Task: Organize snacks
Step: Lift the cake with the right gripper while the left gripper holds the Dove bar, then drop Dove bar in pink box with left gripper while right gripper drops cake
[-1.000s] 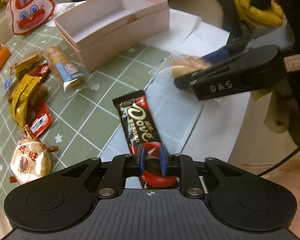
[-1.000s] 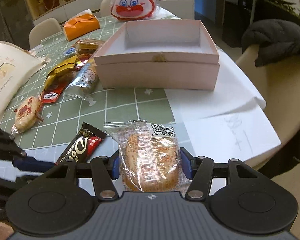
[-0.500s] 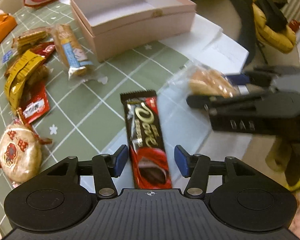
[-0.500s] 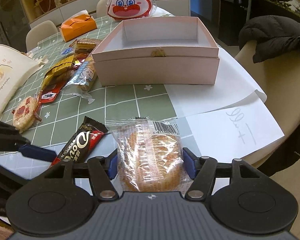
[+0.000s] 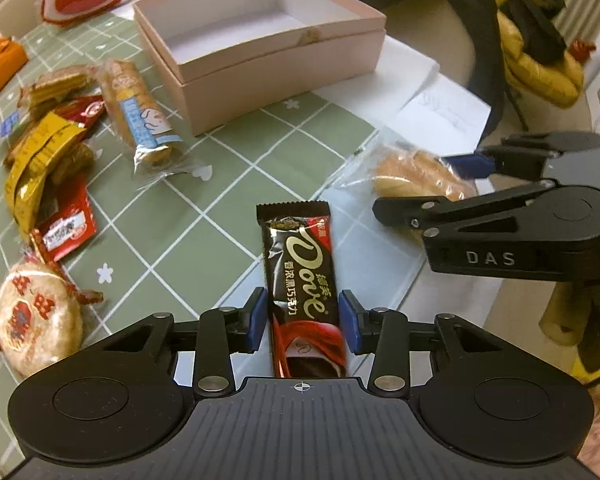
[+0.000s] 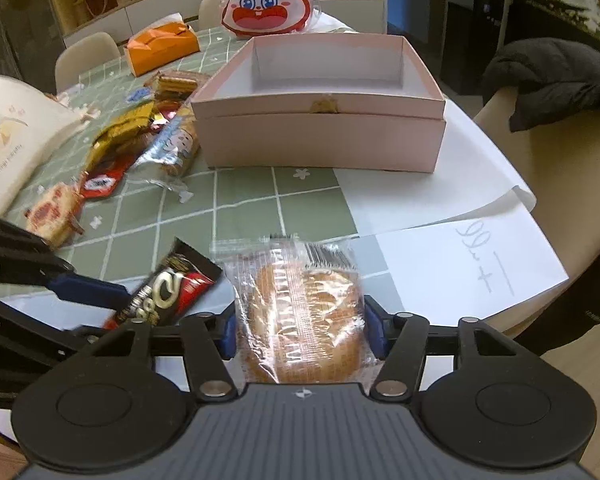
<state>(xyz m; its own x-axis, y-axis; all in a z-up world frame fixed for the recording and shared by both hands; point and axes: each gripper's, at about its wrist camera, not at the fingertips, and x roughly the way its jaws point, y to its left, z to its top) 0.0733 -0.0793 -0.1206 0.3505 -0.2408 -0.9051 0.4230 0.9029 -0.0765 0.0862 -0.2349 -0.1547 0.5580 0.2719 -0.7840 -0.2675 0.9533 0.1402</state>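
Note:
A dark Dove chocolate bar (image 5: 300,264) lies flat on the green checked table, its near end between the blue pads of my left gripper (image 5: 302,320). The jaws are closing, with a thin gap left on each side of the bar. Just right of it, a clear-wrapped round cake (image 6: 300,312) sits in my right gripper (image 6: 302,336), whose jaws are closing with both pads against the wrapper. An open, empty pink box (image 6: 320,144) stands beyond both. The right wrist view shows the bar (image 6: 168,292) beside the left gripper's blue fingers (image 6: 88,288).
Several loose snacks lie left of the box: a biscuit roll (image 5: 136,116), a yellow packet (image 5: 40,160), a round cracker (image 5: 32,316). White paper sheets (image 6: 460,264) cover the table's right edge. A rabbit bag (image 6: 268,0), an orange tissue box (image 6: 164,44) and a chair with a jacket (image 6: 552,80) stand behind.
My left gripper let go of the bar's end, opened wide, and its jaws have since narrowed around the bar. The right gripper keeps the cake in place.

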